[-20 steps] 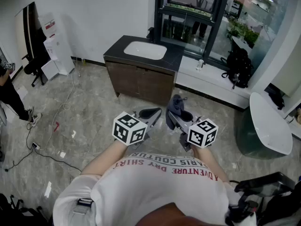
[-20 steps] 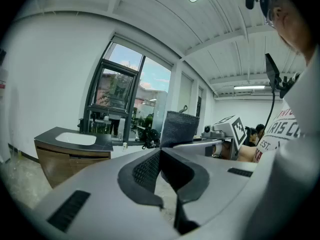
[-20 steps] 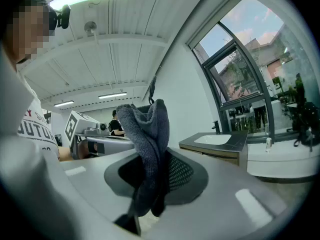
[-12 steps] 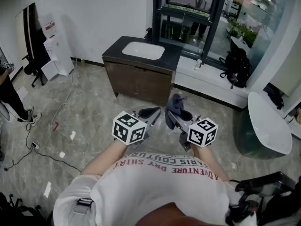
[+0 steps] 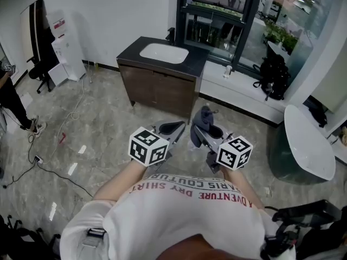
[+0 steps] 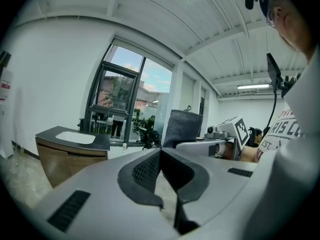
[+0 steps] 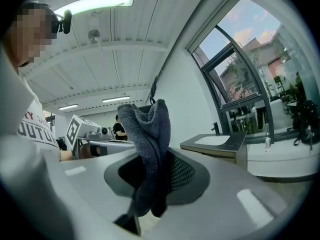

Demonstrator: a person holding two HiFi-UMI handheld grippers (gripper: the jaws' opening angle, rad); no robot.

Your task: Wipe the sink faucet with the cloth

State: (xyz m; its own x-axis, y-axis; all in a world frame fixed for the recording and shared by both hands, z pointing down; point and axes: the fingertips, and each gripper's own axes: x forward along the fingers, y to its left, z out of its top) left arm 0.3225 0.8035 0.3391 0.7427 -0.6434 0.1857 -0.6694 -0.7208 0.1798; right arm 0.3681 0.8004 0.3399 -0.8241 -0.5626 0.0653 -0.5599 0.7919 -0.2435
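Note:
A dark vanity (image 5: pixel 201 63) with a white basin (image 5: pixel 164 52) stands against the far wall, a few steps ahead across the floor. Its black faucet (image 5: pixel 171 35) rises at the back edge and is also small in the right gripper view (image 7: pixel 215 128). My right gripper (image 5: pixel 200 133) is shut on a dark grey cloth (image 5: pixel 203 121), which sticks up folded between the jaws (image 7: pixel 149 149). My left gripper (image 5: pixel 177 128) is held beside it at chest height, jaws closed on nothing (image 6: pixel 160 153). Both grippers are far from the sink.
A person (image 5: pixel 10 97) stands at the left edge. Cables (image 5: pixel 57 142) trail over the tiled floor. A black backpack (image 5: pixel 274 75) and a small bottle (image 5: pixel 228 72) sit on the window ledge. A white oval table (image 5: pixel 309 142) is at the right.
The view has shifted slightly, with the vanity a little higher in the frame. Both grippers keep the same pose, the cloth still clamped in the right one.

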